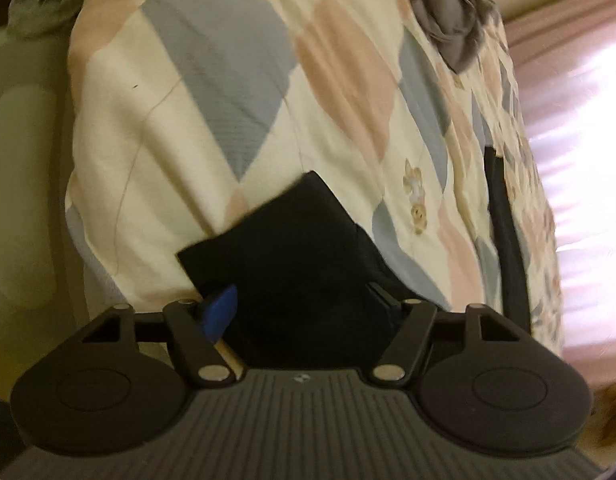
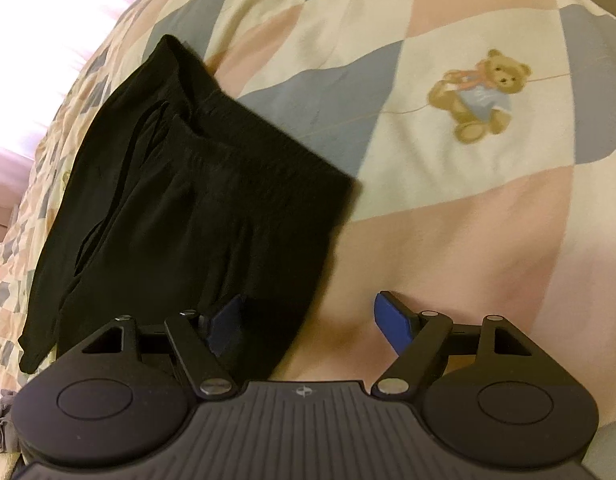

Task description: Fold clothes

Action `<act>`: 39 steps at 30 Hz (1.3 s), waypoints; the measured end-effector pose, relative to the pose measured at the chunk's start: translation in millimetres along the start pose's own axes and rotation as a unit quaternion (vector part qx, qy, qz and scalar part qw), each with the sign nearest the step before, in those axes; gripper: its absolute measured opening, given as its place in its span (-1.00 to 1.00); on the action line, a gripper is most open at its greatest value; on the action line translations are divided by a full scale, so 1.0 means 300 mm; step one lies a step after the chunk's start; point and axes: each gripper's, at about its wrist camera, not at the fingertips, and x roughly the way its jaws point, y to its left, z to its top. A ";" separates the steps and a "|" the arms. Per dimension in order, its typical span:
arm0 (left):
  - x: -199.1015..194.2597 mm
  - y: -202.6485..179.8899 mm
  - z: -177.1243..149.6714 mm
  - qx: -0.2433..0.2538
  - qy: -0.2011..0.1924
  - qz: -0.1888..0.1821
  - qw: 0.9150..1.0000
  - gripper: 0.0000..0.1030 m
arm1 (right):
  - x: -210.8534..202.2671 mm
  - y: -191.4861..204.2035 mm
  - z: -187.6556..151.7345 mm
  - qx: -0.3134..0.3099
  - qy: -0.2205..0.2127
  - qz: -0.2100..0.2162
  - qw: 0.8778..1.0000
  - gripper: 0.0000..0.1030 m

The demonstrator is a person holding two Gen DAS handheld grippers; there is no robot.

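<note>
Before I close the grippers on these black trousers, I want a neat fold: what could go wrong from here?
The right gripper is open with only its left finger over the black trousers; closing may pinch the quilt too. In the left wrist view the left gripper is buried in dark cloth, so it might grab several layers.

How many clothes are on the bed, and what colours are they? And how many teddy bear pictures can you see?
Black clothes: 1, the black garment lying on the quilt
Grey clothes: 1, the crumpled grey garment at the far end
Teddy bear pictures on the quilt: 1 clear one; the left wrist view shows another small motif, too blurred to be sure
Total: 2 clothes, 1 sure bear
</note>
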 end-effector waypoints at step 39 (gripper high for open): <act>0.329 -0.505 0.252 0.583 0.016 0.123 0.803 -0.07 | 0.001 0.148 -0.168 -0.001 -0.047 -0.049 0.998 0.52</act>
